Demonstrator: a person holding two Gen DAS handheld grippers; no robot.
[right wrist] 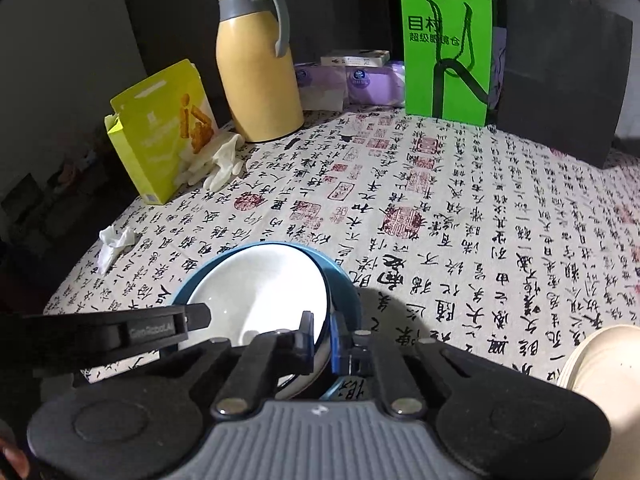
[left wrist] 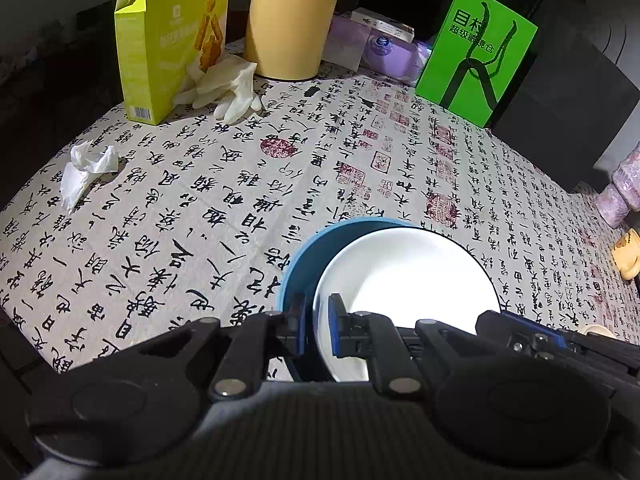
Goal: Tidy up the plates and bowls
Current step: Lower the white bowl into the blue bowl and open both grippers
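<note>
A white bowl [left wrist: 408, 272] sits nested and tilted inside a blue bowl [left wrist: 304, 256] on the calligraphy-print tablecloth [left wrist: 200, 200]. My left gripper [left wrist: 318, 320] is shut on the near-left rims, one pad outside the blue wall and the other inside the white bowl. In the right wrist view, my right gripper [right wrist: 323, 336] is shut on the near-right rim of the white bowl [right wrist: 260, 284], just inside the blue bowl [right wrist: 346, 292]. One of the left gripper's black fingers [right wrist: 192, 318] reaches in from the left over the bowls.
At the back stand a yellow thermos [right wrist: 256, 68], a yellow-green snack box [right wrist: 160, 132] with white gloves [right wrist: 218, 164], purple tissue packs [right wrist: 360, 80], a green bag [right wrist: 446, 56] and a black bag [right wrist: 560, 76]. A crumpled tissue [right wrist: 114, 242] lies left. A cream object [right wrist: 596, 360] sits near right.
</note>
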